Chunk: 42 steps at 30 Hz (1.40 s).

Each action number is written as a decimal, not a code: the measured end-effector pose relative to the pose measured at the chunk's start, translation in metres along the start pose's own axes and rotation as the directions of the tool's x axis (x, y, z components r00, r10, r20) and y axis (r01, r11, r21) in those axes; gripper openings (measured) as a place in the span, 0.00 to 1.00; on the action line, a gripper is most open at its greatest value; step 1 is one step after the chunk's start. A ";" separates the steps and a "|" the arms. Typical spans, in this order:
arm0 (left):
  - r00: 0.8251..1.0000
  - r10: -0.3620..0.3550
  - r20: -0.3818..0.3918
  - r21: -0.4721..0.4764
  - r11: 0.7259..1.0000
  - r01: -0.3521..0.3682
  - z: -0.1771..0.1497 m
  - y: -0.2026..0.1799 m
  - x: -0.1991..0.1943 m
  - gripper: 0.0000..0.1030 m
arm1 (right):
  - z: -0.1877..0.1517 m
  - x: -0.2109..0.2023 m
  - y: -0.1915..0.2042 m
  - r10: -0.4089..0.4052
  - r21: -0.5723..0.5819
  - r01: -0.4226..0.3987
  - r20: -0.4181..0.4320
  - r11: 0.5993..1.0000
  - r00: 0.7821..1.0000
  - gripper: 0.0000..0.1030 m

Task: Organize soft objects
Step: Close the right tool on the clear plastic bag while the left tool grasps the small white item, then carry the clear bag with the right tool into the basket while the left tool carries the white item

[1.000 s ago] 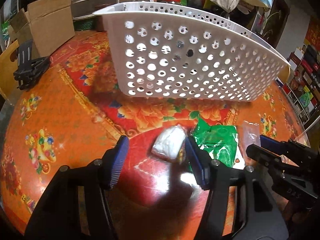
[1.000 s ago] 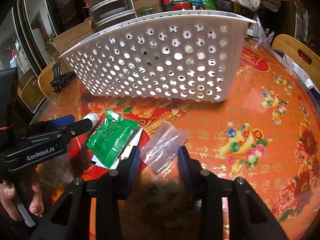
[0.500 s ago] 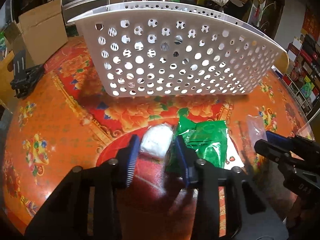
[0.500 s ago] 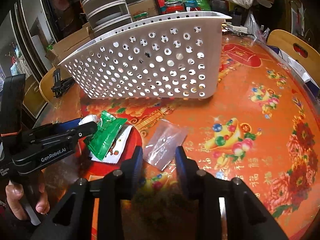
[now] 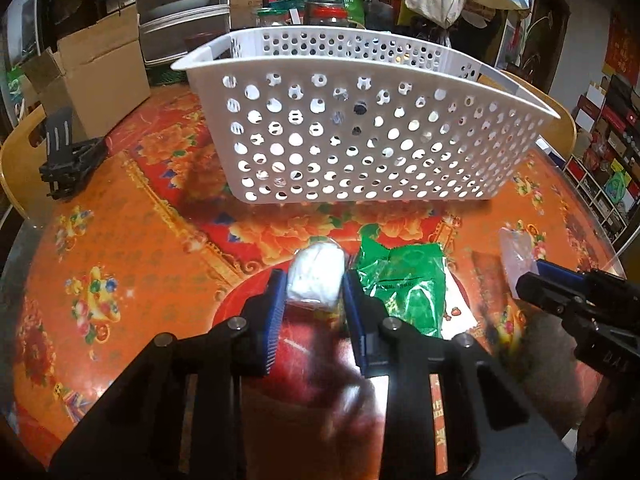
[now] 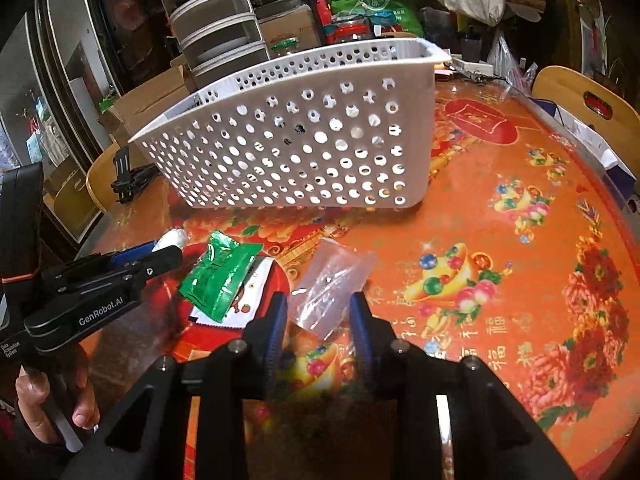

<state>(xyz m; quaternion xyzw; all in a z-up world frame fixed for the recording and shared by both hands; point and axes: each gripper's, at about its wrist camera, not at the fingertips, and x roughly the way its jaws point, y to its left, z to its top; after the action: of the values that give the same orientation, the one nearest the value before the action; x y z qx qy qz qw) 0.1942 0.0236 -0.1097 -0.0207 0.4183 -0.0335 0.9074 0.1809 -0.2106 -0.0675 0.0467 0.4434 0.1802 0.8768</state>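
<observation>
The white wad (image 5: 316, 276) is gripped in the left claw (image 5: 314, 286); both blue pads (image 5: 276, 308) are pressed to its sides. It is judged light and soft, so a hold across its middle suits it. Its long axis is seen to run forward from the claw, its far end pointed at the white perforated basket (image 5: 360, 140) that is set ahead on the worktop (image 5: 120, 248).

Just right of the left claw, the green foil sachet (image 5: 404, 280) is laid flat on a white printed packet (image 6: 240, 300). It is judged thin, crinkly and slippery; an edge pinch would serve best. In the right wrist view its long axis is seen to slant forward and rightward.

Further right, the clear plastic bag (image 6: 332, 284) is straddled at its near end by the right claw (image 6: 318, 316). Whether the pads are already clamped on the film cannot be told. The bag is judged almost weightless, limp and slick, so it is best taken at that near end. Its length is pointed forward and slightly right of the claw, toward the basket.
</observation>
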 end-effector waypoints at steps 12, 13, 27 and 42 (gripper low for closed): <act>0.992 0.023 0.123 -0.024 1.000 -0.020 -0.010 0.008 -0.064 0.26 | -0.003 -0.050 0.011 0.011 -0.042 -0.007 0.106 0.999 0.994 0.30; 0.990 0.029 0.135 -0.023 0.999 -0.026 -0.010 0.007 -0.071 0.26 | -0.003 -0.055 0.012 0.011 -0.046 -0.006 0.113 0.999 0.994 0.30; 0.970 0.013 0.244 -0.003 1.000 -0.013 0.018 0.001 -0.146 0.26 | 0.026 -0.129 0.029 0.012 -0.123 0.019 0.249 0.992 0.969 0.30; 0.956 -0.021 0.294 0.048 0.999 0.008 0.134 -0.016 -0.178 0.26 | 0.115 -0.136 0.031 -0.004 -0.181 0.050 0.246 0.982 0.969 0.30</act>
<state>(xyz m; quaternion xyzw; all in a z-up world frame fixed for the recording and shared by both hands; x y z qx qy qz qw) 0.1800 0.0228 0.1137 -0.0075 0.2777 -0.0463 0.9595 0.1896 -0.2216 0.1126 -0.0196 0.3138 0.2014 0.9277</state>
